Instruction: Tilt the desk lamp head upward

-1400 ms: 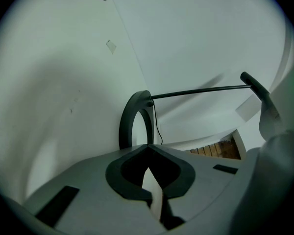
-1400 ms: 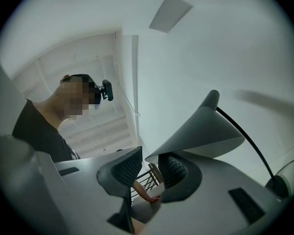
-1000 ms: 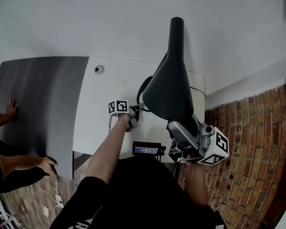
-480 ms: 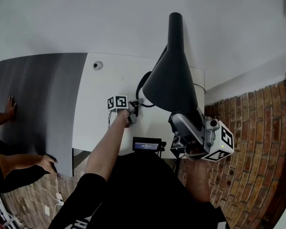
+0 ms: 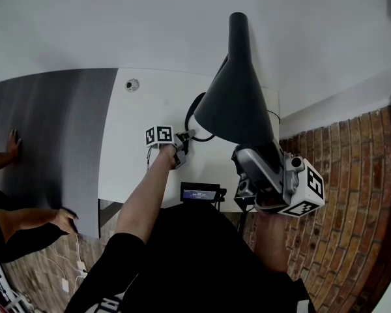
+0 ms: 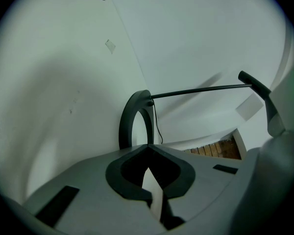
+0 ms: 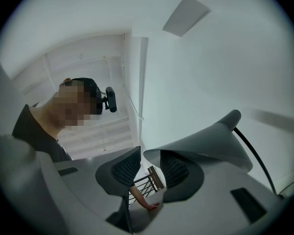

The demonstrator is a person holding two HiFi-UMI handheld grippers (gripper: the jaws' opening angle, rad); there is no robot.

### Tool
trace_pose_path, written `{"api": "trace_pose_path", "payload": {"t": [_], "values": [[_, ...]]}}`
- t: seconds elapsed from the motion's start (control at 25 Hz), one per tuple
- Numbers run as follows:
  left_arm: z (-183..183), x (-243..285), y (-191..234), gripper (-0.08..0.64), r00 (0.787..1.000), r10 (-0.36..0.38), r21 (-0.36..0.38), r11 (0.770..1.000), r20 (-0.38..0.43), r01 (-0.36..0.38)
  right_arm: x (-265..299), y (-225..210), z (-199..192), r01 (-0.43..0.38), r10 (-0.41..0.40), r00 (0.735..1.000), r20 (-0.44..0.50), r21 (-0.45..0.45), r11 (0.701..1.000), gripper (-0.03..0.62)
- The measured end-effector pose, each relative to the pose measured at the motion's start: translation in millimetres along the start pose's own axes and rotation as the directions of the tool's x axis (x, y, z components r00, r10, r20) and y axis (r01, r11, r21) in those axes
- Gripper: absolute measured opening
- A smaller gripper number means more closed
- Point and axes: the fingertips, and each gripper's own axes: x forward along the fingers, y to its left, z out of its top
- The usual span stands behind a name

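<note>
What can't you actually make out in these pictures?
- Lamp base: head view, partly behind the lamp head.
- Screen: head view, print too small to read.
- Second person: head view, cut off at the left edge; only arms show.

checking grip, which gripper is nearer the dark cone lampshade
Right. Right gripper: jaws just opening, rim of the dark cone lampshade between them; left gripper sits by the ring base.
</note>
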Motion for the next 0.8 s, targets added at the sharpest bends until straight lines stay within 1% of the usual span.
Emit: {"api": "trace_pose_path", "payload": {"t": [0.36, 0.8], "values": [[0, 1, 1, 0.009, 1.000, 0.003, 0.000, 1.000, -0.005, -0.003, 7, 4, 10, 0.011, -0.011, 1.000, 0.003, -0.008, 1.000, 0.133], [-5, 0, 5, 0.009, 1.000, 0.013, 0.004, 1.000, -0.022, -0.013, 12, 8, 20, 0.006, -0.006, 0.999, 0.038, 0.008, 1.000, 0.135]]}}
